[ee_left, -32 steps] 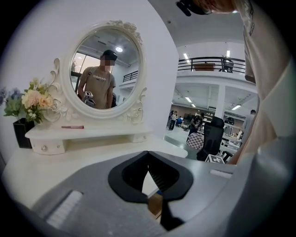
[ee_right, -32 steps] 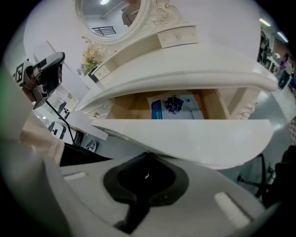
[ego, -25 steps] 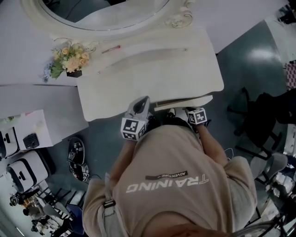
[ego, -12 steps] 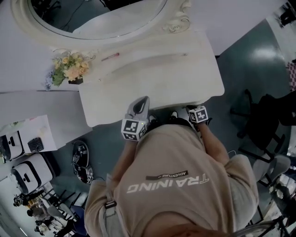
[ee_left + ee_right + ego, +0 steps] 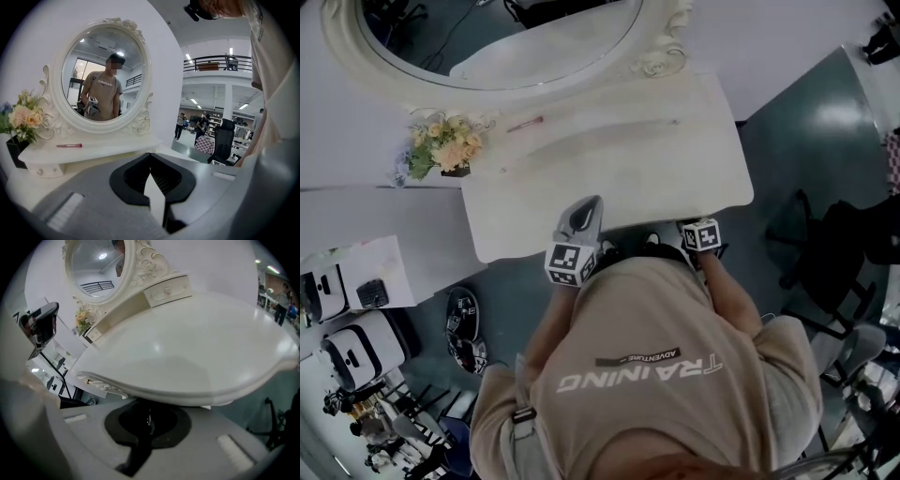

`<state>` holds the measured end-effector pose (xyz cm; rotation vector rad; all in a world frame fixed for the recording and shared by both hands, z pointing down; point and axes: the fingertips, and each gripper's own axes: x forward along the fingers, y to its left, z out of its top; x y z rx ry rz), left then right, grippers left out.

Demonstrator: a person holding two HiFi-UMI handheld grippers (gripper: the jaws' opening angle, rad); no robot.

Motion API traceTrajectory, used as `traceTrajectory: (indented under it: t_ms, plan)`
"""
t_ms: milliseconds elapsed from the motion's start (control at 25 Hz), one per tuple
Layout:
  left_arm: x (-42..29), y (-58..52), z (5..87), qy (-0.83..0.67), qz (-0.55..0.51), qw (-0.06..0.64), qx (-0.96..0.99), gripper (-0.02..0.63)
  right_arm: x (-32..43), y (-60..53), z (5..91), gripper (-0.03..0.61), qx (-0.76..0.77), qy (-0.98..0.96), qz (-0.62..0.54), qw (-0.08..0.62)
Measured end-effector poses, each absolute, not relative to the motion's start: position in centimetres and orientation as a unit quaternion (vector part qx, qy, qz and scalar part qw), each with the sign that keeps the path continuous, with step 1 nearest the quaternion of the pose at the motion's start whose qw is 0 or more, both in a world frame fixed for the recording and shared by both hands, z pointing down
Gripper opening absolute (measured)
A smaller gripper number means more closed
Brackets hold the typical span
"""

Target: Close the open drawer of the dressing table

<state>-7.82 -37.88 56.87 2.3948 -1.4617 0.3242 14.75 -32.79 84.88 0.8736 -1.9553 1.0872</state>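
The white dressing table (image 5: 609,178) fills the middle of the head view, and no drawer sticks out from under its front edge. My left gripper (image 5: 589,208) is shut and empty, held over the front edge of the top; in the left gripper view (image 5: 150,157) its fingertips meet. My right gripper (image 5: 692,228) is at the front edge further right. In the right gripper view its shut jaws (image 5: 148,417) sit in shadow just under the table's rim (image 5: 187,397). What they touch is hidden. A carved front rail with a small gold knob (image 5: 87,381) shows to the left.
An oval mirror (image 5: 487,37) stands at the back, with a flower bunch (image 5: 441,150) and a red pen (image 5: 525,123) on the raised shelf. A white cabinet (image 5: 375,216) adjoins the left side. Black chairs (image 5: 825,253) stand to the right, and gear (image 5: 459,323) lies on the floor.
One second ago the drawer stuck out below the table's right front edge. It has slid in under the top and is out of sight, and the right gripper moved forward with it.
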Motion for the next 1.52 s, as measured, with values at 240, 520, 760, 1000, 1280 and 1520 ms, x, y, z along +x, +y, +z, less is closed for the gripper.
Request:
traceTrajectory:
  t_ms: [240,520,760,1000,1280,1520]
  plan:
    - [-8.3,-37.7,56.8,-0.517,0.108,0.155,0.835,0.008,14.6,-33.2,85.0,0.005,0.333,-0.771,0.411,0.356]
    - [-9.4,-35.2,57.0,-0.51,0.102,0.157,0.84,0.008,13.5,-31.8,82.7,0.005,0.32,-0.774,0.419,0.35]
    - [-11.4,-33.4,56.0,-0.523,0.082,0.15,0.835,0.008,9.2,-31.4,75.6,0.005,0.293,-0.819,0.365,0.331]
    - [-12.7,-32.7,54.6,-0.531,0.067,0.138,0.833,0.008,5.0,-33.6,65.9,0.005,0.293,-0.872,0.261,0.292]
    - [-13.3,-33.2,51.0,-0.527,0.063,0.098,0.842,0.008,2.2,-35.3,56.4,0.005,0.29,-0.904,0.209,0.234]
    - [-13.7,-34.3,47.4,-0.53,0.054,0.064,0.844,0.008,1.4,-36.2,50.5,0.005,0.302,-0.921,0.136,0.205]
